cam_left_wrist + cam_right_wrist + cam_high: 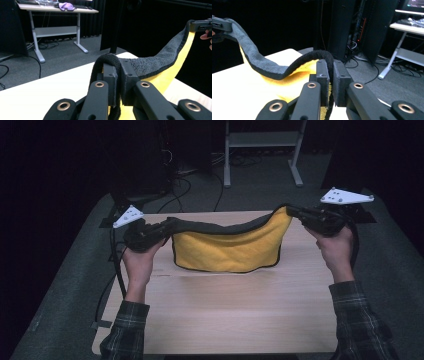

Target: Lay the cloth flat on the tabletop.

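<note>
Left gripper pinching one top corner of the yellow and grey cloth, right gripper pinching the other, cloth sagging between them, lower edge touching the wooden table

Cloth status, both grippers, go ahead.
Left gripper and right gripper each shut on a corner. Yellow cloth hangs between them, top edge sagging, lower edge on the wooden table. No obstacle near it.
</note>
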The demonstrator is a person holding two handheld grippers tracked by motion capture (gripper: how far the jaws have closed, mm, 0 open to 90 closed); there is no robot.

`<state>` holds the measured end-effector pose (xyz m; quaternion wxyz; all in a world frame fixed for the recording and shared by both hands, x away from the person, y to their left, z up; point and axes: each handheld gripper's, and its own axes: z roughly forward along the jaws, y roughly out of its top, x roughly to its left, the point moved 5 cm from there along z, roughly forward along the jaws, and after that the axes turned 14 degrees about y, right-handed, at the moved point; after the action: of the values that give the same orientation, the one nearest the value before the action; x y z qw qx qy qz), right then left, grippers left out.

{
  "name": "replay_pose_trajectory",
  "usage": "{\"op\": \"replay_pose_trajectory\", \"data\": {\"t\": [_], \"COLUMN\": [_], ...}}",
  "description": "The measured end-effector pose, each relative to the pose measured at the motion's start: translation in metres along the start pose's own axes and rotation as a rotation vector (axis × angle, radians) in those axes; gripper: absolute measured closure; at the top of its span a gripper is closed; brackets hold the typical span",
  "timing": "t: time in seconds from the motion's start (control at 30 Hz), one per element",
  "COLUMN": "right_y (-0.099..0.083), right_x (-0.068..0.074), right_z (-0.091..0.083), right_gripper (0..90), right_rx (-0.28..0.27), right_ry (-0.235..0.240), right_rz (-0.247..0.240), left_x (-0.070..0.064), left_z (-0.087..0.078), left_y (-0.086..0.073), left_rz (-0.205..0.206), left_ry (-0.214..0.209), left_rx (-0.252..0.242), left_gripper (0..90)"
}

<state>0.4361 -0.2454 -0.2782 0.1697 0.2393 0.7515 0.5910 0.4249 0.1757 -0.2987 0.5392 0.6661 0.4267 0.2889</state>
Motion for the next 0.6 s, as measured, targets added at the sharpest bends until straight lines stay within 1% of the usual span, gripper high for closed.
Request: {"op": "replay_pose_trajectory", "data": {"t": [0.07,0.17,0.2,0.23,0.27,0.33,0.37,0.4,0.47,0.53,0.6], "right_y": [-0.002,-0.003,-0.002,0.001,0.004,0.012,0.015,0.016,0.013,0.001,-0.014], "right_x": [-0.007,-0.019,-0.022,-0.024,-0.026,-0.025,-0.024,-0.023,-0.02,-0.017,-0.013], "right_z": [0.005,0.013,0.015,0.016,0.016,0.013,0.011,0.009,0.008,0.01,0.013], "right_gripper": [83.8,83.9,83.9,83.9,83.9,83.9,83.9,83.9,83.8,83.8,83.8], "right_rx": [0.0,0.013,0.011,0.005,-0.004,-0.038,-0.056,-0.063,-0.057,-0.031,0.003], "right_ry": [-0.01,-0.031,-0.043,-0.052,-0.061,-0.071,-0.074,-0.072,-0.051,-0.036,-0.025], "right_rz": [0.014,0.026,0.027,0.023,0.017,0.0,-0.014,-0.019,-0.018,-0.016,-0.004], "left_x": [0.003,0.009,0.011,0.012,0.012,0.011,0.01,0.008,0.006,0.004,0.003], "left_z": [0.009,0.021,0.024,0.026,0.026,0.025,0.025,0.025,0.026,0.029,0.031], "left_y": [0.002,0.008,0.012,0.016,0.019,0.026,0.026,0.024,0.015,-0.001,-0.019], "left_rz": [0.004,-0.016,-0.022,-0.022,-0.014,0.003,0.011,0.021,0.036,0.036,0.027], "left_ry": [0.005,0.007,0.003,0.005,0.01,0.011,0.011,0.011,0.004,-0.003,-0.014], "left_rx": [0.001,-0.01,-0.021,-0.033,-0.042,-0.066,-0.069,-0.06,-0.03,0.009,0.047], "left_gripper": [84.6,84.6,84.6,84.6,84.6,84.5,84.5,84.5,84.5,84.4,84.4]}}
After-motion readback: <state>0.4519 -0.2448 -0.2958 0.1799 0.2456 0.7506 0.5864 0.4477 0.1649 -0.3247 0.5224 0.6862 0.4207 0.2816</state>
